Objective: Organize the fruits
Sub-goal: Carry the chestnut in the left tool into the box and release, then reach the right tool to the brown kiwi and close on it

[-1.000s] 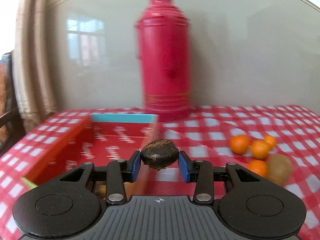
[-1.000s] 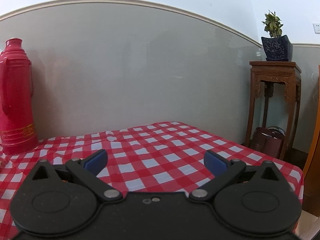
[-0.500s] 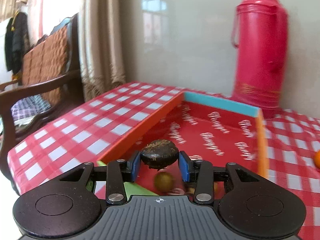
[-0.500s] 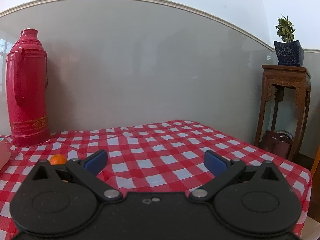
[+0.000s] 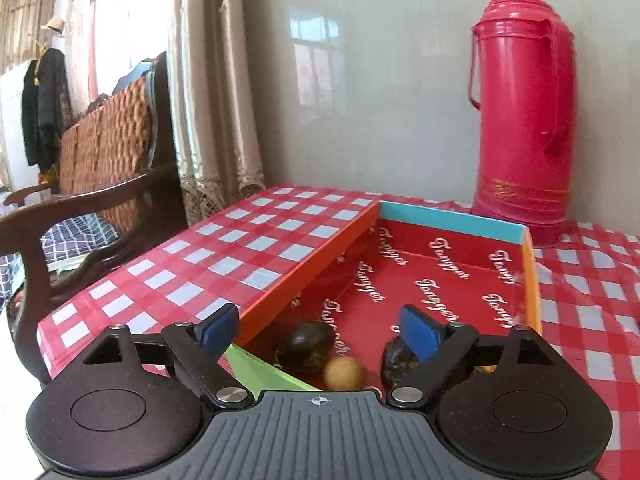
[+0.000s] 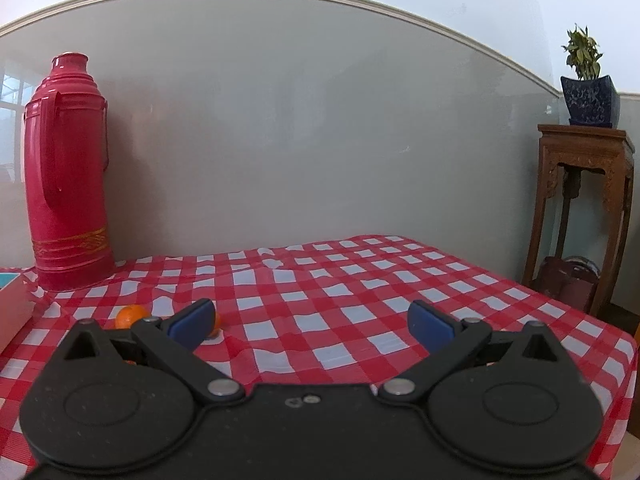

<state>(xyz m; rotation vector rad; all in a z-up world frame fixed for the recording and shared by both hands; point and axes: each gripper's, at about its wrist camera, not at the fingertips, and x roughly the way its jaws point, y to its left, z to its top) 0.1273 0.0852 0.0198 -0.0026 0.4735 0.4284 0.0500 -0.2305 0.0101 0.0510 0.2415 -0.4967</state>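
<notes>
A second ago the left gripper (image 5: 320, 330) pinched a dark fruit (image 5: 310, 346) in front of the flask; it has since swung over the box (image 5: 452, 220) and let go, and the fruit now lies on the box floor. The jaws are opening, with nothing pressed between the pads.

Taking the box as landmark: the checked table (image 5: 240, 248) carries it, and the red flask (image 5: 524, 112) stands just behind its far right corner. A wooden chair (image 5: 108, 184) sits well off to its left, beyond the table edge. Inside, near the front wall, the dark fruit rests below and between the spread fingers, a second dark fruit (image 5: 394, 364) lies to its right, partly behind the right pad, and a small yellow fruit (image 5: 344, 374) sits between them.

The right gripper (image 6: 312, 322) hovers with jaws wide and empty over the table right of the box (image 6: 12, 304). A mandarin (image 6: 132, 316) lies on the cloth between box and gripper; another (image 6: 216, 322) peeks from behind its left pad.
</notes>
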